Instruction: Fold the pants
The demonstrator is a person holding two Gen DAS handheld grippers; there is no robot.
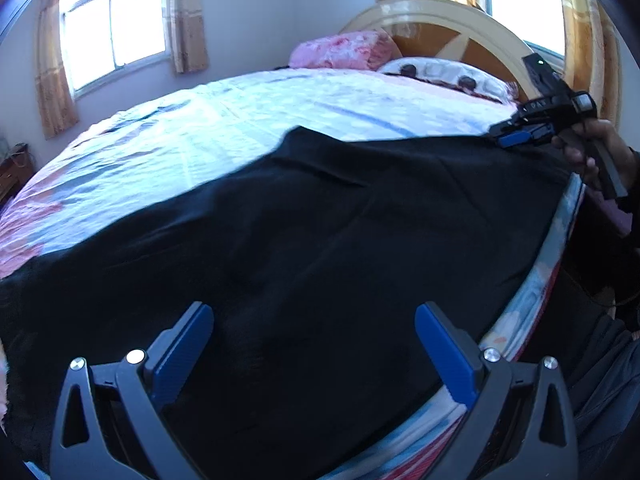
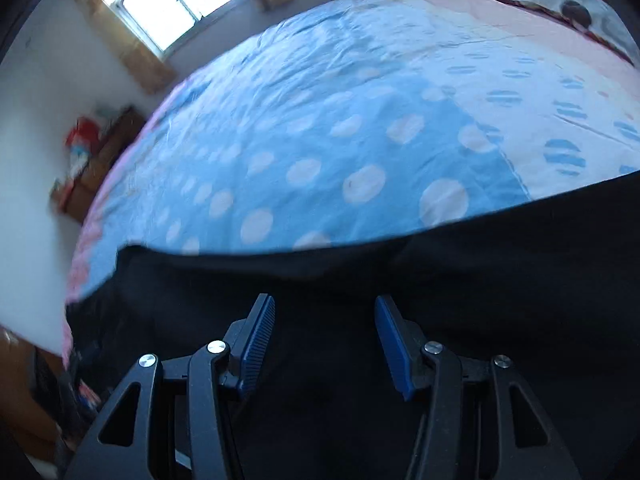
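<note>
Black pants point(image 1: 320, 232) lie spread flat along the near edge of a bed, folded lengthwise. They also fill the lower part of the right wrist view point(image 2: 440, 280). My left gripper point(image 1: 314, 316) is open and empty, hovering just above the pants near the bed edge. My right gripper point(image 2: 325, 306) is open over the pants, with nothing between its blue pads. It also shows in the left wrist view point(image 1: 516, 136) at the far right end of the pants, held by a hand.
The bed has a blue and pink polka-dot sheet point(image 2: 320, 120). A pink pillow point(image 1: 344, 50) and a white pillow point(image 1: 444, 72) lie by the wooden headboard point(image 1: 460, 32). Curtained windows point(image 1: 112, 28) stand behind. A low wooden stand point(image 2: 96, 152) sits by the wall.
</note>
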